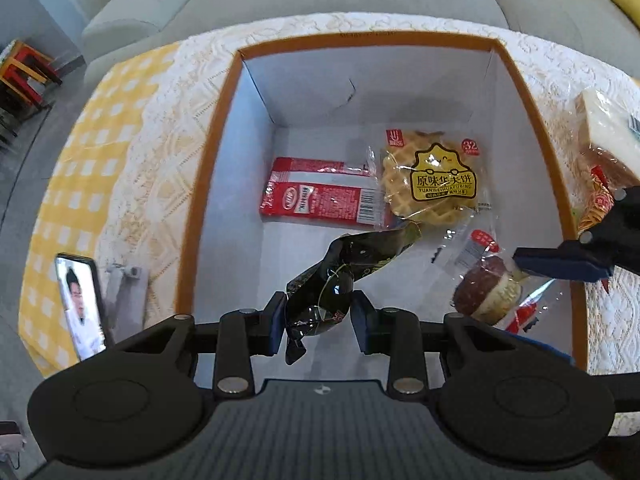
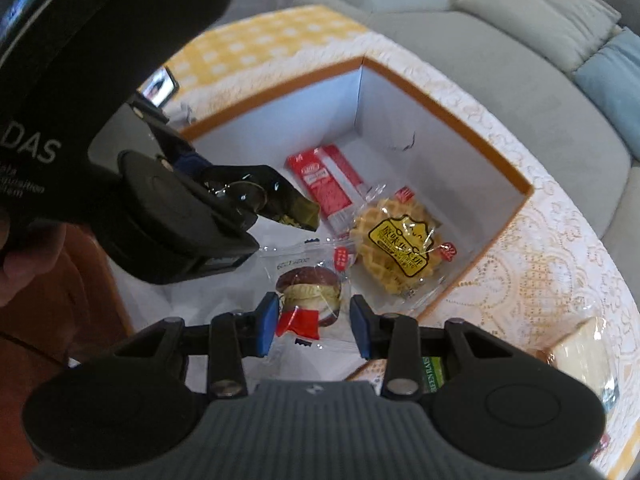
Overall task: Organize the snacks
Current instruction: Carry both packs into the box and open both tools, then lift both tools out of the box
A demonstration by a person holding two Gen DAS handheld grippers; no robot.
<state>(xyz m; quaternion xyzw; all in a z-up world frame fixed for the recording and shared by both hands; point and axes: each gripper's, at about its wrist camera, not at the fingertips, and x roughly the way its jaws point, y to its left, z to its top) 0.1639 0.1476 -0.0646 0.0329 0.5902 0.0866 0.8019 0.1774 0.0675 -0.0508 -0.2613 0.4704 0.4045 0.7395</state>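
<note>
We held the left tool point(image 1: 318, 316) over the orange-rimmed box point(image 1: 212, 148), its blue pads closed on a crumpled black snack packet point(image 1: 344, 276) that hung above the white box floor. Our right tool point(image 2: 313, 322) reached in from the box's right side; its fingers point(image 2: 267, 322) stood apart on either side of the clear-wrapped chocolate sandwich cake point(image 2: 310, 292), and we could not tell whether the pads touched the wrapper. On the box floor lay a red packet point(image 1: 320, 198) and, just beside it on the right, a waffle in a clear wrapper with a yellow label point(image 1: 432, 178). The box stood on a desk covered with white lace cloth point(image 1: 160, 128) over yellow check. A phone point(image 1: 80, 304) stood propped left of the box, and a wrapped sandwich point(image 1: 608, 136) lay on the cloth to its right.
</note>
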